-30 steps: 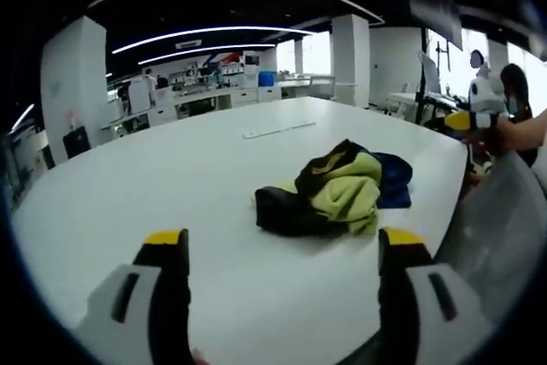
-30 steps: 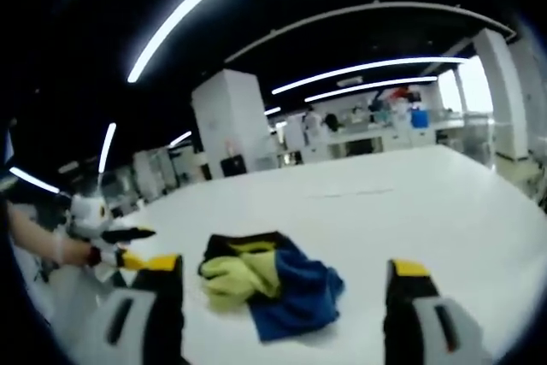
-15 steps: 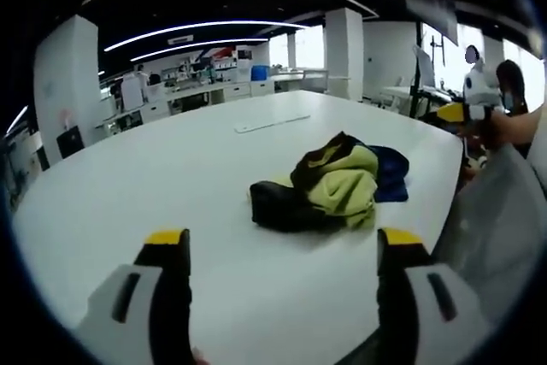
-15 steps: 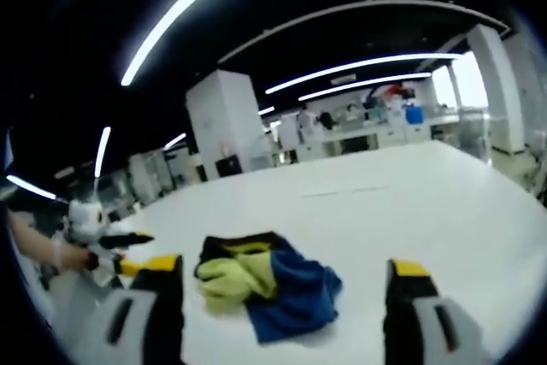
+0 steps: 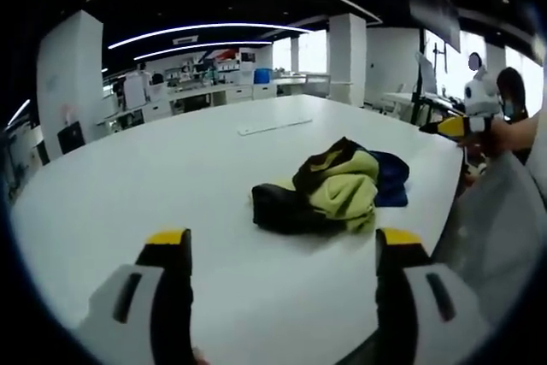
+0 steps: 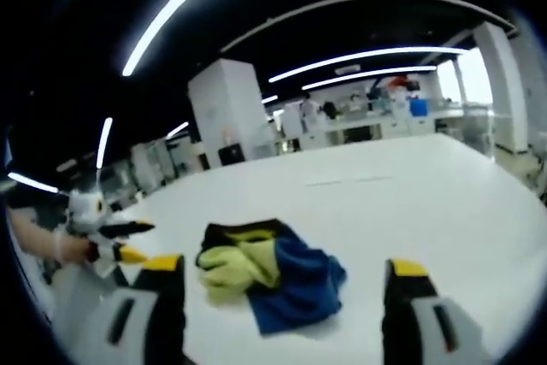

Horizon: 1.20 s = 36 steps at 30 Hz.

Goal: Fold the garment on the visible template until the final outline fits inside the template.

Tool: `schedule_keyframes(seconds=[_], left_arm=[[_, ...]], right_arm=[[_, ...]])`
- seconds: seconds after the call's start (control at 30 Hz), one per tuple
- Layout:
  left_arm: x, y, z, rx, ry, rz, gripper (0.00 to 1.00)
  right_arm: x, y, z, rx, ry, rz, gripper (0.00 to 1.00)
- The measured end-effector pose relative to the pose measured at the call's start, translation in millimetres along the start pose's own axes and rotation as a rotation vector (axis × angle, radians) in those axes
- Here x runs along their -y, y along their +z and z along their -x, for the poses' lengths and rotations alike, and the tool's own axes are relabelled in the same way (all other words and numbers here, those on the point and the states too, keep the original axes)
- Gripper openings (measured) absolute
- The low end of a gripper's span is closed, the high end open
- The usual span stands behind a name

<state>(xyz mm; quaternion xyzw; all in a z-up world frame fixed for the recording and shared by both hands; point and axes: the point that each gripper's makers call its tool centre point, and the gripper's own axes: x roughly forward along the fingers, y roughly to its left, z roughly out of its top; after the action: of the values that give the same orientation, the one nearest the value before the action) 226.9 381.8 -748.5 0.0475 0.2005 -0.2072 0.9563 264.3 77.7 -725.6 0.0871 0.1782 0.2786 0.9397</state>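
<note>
Left gripper view: crumpled garment [image 5: 338, 187] on table [image 5: 128, 203], grippers apart.

Garment [image 5: 335, 185] [image 6: 269, 272]: crumpled black, yellow-green, blue heap on white table [image 5: 171, 177]

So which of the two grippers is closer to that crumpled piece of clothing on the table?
Probably the right gripper; its open jaws frame the clothing just ahead. The left gripper, also open, hangs a bit farther back, with bare table between.
</note>
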Motion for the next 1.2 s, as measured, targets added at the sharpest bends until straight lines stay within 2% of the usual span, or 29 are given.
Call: schedule_keyframes(seconds=[0.23, 0.47, 0.63, 0.7, 0.83, 1.03, 1.1, 1.2], left_arm=[[9.8, -6.1, -3, -0.038, -0.040, -0.063, 0.85], [16.4, -3.4, -4, -0.026, -0.079, -0.077, 0.83], [20.0, 5.0, -5, -0.005, -0.095, -0.044, 0.84], [23.3, 4.8, -8, -0.012, -0.124, 0.040, 0.86], [18.2, 2.7, -20, -0.041, -0.140, -0.002, 0.80], [18.4, 18.6, -40, -0.047, -0.185, -0.043, 0.70], [19.7, 25.2, -48, -0.042, -0.200, -0.047, 0.64], [24.7, 26.6, -56, -0.070, -0.223, -0.046, 0.52]], right_arm=[[-2, -0.2, -1, -0.005, -0.001, -0.014, 0.96], [5, 4.2, 3, 0.012, -0.024, -0.049, 0.95], [9, 6.1, 4, -0.004, -0.021, -0.026, 0.95], [14, 7.5, 4, -0.016, -0.015, -0.022, 0.95], [23, 11.6, -4, -0.056, 0.013, 0.002, 0.93], [29, 16.3, -26, -0.126, 0.062, 0.065, 0.90], [31, 19.9, -33, -0.147, 0.077, 0.079, 0.88], [31, 22.4, -41, -0.184, 0.109, 0.110, 0.78]])
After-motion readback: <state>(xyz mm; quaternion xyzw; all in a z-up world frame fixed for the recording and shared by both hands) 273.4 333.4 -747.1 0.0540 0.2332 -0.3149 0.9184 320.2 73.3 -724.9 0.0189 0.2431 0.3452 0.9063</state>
